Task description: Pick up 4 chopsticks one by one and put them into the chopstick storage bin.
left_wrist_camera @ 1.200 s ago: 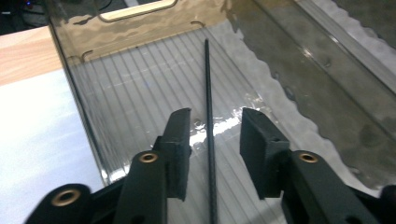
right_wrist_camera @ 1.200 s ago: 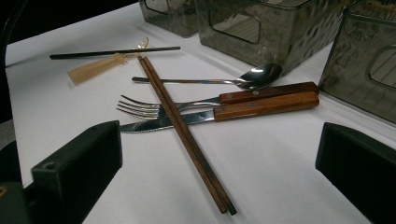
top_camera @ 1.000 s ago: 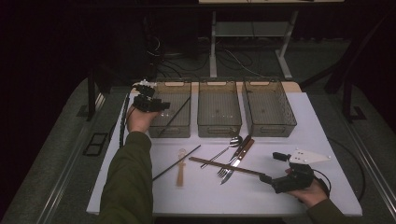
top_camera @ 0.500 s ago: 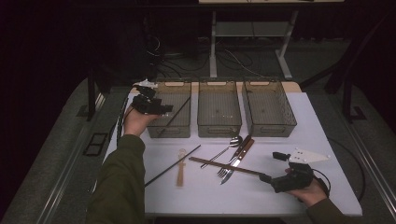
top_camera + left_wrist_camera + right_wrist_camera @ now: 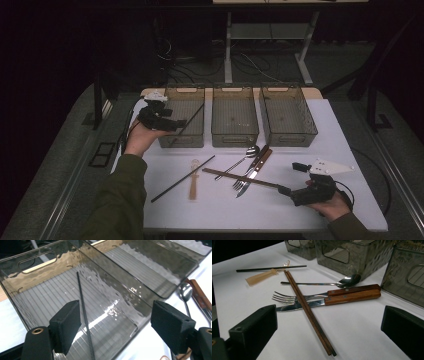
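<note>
Now the left gripper hovers over the near edge of the leftmost bin, its fingers spread wide and holding nothing. A black chopstick lies inside that bin, its long axis running from about 6 o'clock up to 12 in the left gripper view, passing just inside the left-hand finger. The left forearm reaches forward from 7 o'clock of the high view, palm up under the tool.

Its mate, the second black chopstick, lies on the worktop, slanting from 7 o'clock toward 1, across a pale wooden stick. It sits nearer the left hand, which I judge best placed to fetch it.

The right gripper rests at 4 o'clock, fingers open and empty, facing the brown chopsticks, which cross a fork and knife beside a spoon.
</note>
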`<state>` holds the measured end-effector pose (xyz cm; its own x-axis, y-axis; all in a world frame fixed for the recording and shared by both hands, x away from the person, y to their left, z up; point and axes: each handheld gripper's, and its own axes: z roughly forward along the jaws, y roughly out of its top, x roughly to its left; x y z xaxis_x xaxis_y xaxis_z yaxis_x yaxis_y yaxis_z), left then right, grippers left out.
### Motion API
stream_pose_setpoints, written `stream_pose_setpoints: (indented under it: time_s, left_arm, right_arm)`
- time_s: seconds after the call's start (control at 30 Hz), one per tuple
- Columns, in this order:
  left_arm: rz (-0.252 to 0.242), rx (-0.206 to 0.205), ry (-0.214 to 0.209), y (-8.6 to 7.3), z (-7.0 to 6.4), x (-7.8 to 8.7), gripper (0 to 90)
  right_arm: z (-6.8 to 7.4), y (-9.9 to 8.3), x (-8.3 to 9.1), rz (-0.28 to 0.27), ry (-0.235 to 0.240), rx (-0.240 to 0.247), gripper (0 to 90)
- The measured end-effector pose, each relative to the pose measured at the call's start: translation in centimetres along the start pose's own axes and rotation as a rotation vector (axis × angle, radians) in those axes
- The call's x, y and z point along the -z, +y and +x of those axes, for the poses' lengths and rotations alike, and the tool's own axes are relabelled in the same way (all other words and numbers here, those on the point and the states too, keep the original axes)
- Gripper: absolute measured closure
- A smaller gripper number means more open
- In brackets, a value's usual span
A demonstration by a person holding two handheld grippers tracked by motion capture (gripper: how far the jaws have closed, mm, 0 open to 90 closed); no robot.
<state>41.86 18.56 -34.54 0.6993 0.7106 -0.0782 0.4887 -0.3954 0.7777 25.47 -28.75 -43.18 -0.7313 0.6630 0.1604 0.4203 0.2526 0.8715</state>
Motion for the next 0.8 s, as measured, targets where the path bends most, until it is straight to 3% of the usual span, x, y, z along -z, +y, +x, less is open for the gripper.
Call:
stream_pose_setpoints:
  time_s: [0.17,0.4,0.8]
  left_arm:
    - [-0.006,-0.016,-0.012,-0.8,-0.6,0.5,21.3]
    - [-0.033,0.011,-0.057,-2.2,-1.9,1.4,18.1]
    - [-0.045,-0.043,-0.071,-4.1,-4.5,2.0,14.6]
  right_arm:
    - [0.0,0.0,0.0,0.001,-0.001,0.000,0.2]
    - [0.0,0.0,0.0,-0.002,0.000,0.003,0.2]
    - [0.1,0.0,0.0,-0.002,-0.001,0.003,0.2]
